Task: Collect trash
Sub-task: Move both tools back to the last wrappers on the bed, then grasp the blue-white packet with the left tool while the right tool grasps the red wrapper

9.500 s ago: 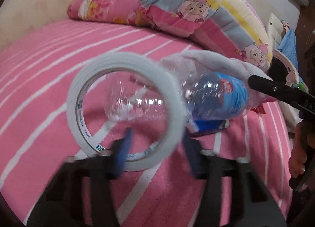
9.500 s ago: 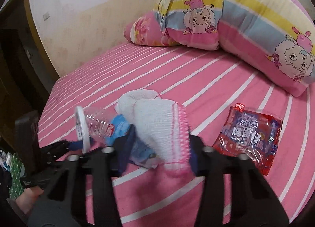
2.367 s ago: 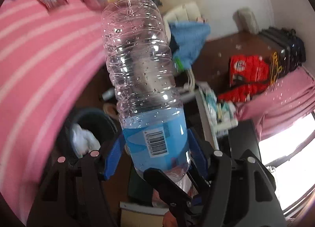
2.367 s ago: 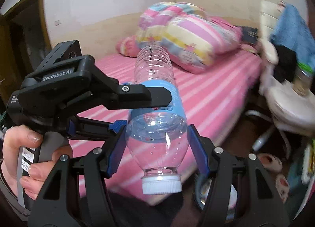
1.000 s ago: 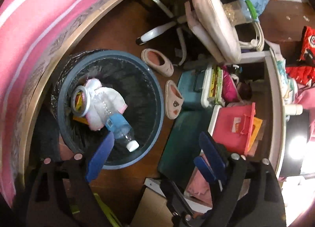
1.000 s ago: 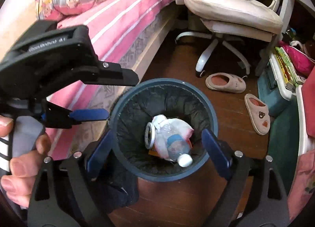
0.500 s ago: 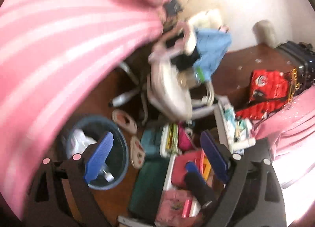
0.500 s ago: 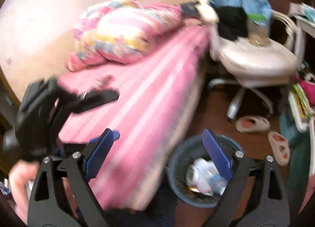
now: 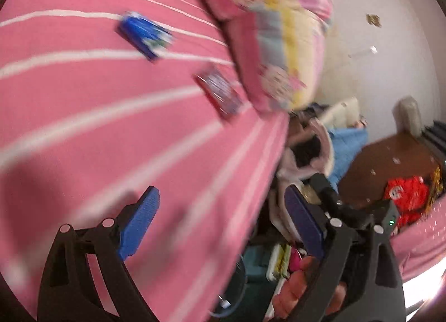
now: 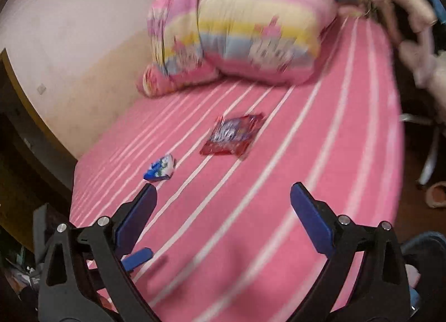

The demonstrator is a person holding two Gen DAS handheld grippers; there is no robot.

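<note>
both the left gripper (image 9: pixel 220 214) and right gripper (image 10: pixel 223 210) are hanging empty, the right's jaws opening, the left's apart, with the red snack packet (image 10: pixel 232 135) lying flat ahead of the right and the blue wrapper (image 10: pixel 160 170) nearer its left jaw.

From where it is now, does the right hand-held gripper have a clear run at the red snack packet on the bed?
Probably yes. The right hand-held gripper is empty, its jaws opening, and only bare pink bedsheet lies between it and the red snack packet. The blue wrapper sits off to the side.
</note>
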